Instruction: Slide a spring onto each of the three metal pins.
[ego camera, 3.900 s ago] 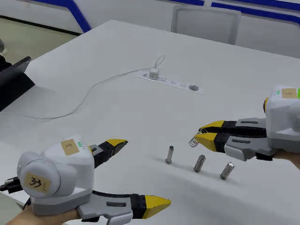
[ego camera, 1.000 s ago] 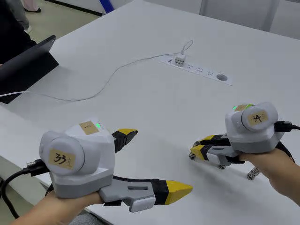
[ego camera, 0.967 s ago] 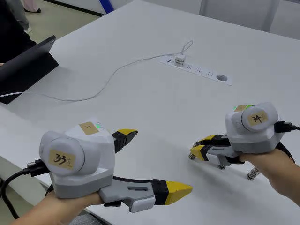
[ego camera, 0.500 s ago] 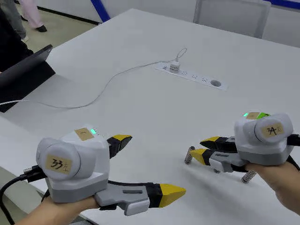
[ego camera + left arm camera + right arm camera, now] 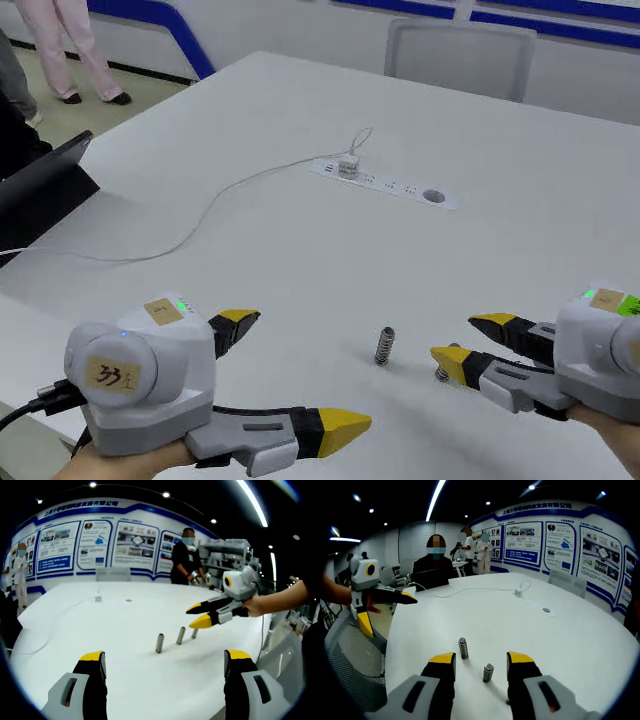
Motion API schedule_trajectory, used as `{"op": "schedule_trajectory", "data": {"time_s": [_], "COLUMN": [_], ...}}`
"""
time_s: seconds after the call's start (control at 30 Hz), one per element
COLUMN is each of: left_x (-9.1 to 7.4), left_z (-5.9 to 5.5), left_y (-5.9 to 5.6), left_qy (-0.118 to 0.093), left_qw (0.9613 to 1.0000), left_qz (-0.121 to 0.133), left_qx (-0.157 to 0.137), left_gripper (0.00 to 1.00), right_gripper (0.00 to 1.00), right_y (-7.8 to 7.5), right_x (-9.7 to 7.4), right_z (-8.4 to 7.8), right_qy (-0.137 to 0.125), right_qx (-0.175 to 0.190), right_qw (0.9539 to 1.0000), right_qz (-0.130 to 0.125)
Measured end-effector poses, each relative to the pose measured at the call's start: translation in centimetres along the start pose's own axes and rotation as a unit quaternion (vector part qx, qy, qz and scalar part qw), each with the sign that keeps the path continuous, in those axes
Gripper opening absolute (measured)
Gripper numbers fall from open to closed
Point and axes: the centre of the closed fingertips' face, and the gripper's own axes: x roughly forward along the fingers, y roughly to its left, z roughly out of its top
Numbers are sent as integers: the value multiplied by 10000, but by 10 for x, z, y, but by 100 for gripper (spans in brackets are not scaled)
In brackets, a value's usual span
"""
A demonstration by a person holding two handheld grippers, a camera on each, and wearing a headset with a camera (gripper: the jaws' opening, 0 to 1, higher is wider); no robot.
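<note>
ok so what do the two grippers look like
Both the left gripper and right gripper have white boxy bodies, grey-and-black jaws with yellow tips, and tan stickers. The left one's round end reads 33, and a black cable trails from it.

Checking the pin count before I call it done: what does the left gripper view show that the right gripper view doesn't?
Left gripper view: all three pins upright in a row, with the open right gripper beyond them. Right gripper view: two pins, springs plainly on them, and the open left gripper by the table's edge. Both: the white table, nothing gripped.
</note>
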Motion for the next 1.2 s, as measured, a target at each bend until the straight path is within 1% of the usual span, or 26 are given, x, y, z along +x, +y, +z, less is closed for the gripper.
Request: {"op": "schedule_trajectory", "data": {"time_s": [0.03, 0.07, 0.13, 0.17, 0.23, 0.27, 0.4, 0.43, 0.53, 0.57, 0.63, 0.67, 0.7, 0.77, 0.83, 0.9, 0.97, 1.03, 1.07, 1.17, 1.2], "left_x": [0, 0, 0, -1, -2, -2, -3, -3, -3, -3, -3, -3, -3, -3, -3, -3, -4, -4, -4, -3, -3], "left_z": [0, 0, 0, 0, 2, 2, 4, 4, 3, 3, 3, 3, 3, 4, 5, 7, 7, 8, 9, 9, 10], "left_y": [0, 1, 2, 3, 3, 4, 6, 7, 7, 7, 6, 6, 6, 6, 6, 7, 9, 10, 10, 10, 9], "left_qy": [-1, 0, -1, -15, -68, -90, -137, -142, -122, -108, -109, -106, -106, -113, -156, -195, -204, -233, -247, -265, -271], "left_qw": [10000, 10000, 10000, 10000, 9999, 9998, 9998, 9997, 9998, 9998, 9998, 9998, 9998, 9998, 9997, 9996, 9995, 9994, 9993, 9993, 9993], "left_qz": [2, 13, 29, 49, 58, 65, 123, 133, 152, 159, 158, 156, 157, 161, 162, 193, 233, 250, 256, 230, 220], "left_qx": [-12, -32, -56, -69, -124, -141, -121, -116, -98, -80, -64, -60, -54, -40, -53, -72, -91, -111, -123, -139, -131], "left_gripper": [100, 100, 100, 100, 100, 100, 100, 100, 100, 100, 100, 100, 100, 100, 100, 100, 100, 100, 100, 100, 100], "right_gripper": [44, 46, 48, 49, 52, 53, 57, 59, 62, 62, 63, 65, 68, 74, 75, 75, 77, 78, 80, 81, 82], "right_y": [-1, -4, -8, -9, -12, -13, -19, -22, -28, -30, -33, -32, -32, -31, -32, -35, -37, -39, -40, -40, -40], "right_x": [-5, -13, -24, -31, -43, -47, -67, -72, -85, -91, -99, -101, -103, -109, -114, -121, -126, -130, -133, -140, -142], "right_z": [3, 6, 8, 8, 8, 7, -2, -5, -15, -19, -26, -27, -28, -32, -37, -41, -45, -48, -49, -49, -47], "right_qy": [-115, -205, -297, -351, -460, -470, -514, -532, -549, -541, -590, -632, -661, -677, -618, -651, -686, -707, -731, -909, -997], "right_qx": [75, 60, 72, 137, 212, 224, 267, 327, 450, 556, 800, 897, 920, 909, 879, 953, 1032, 1083, 1118, 1121, 1135], "right_qw": [9999, 9997, 9992, 9987, 9976, 9972, 9943, 9930, 9900, 9881, 9845, 9834, 9833, 9820, 9808, 9771, 9738, 9715, 9693, 9660, 9639], "right_qz": [-48, -136, -263, -337, -475, -534, -897, -1005, -1217, -1329, -1447, -1444, -1421, -1510, -1628, -1790, -1906, -1986, -2065, -2144, -2194]}}
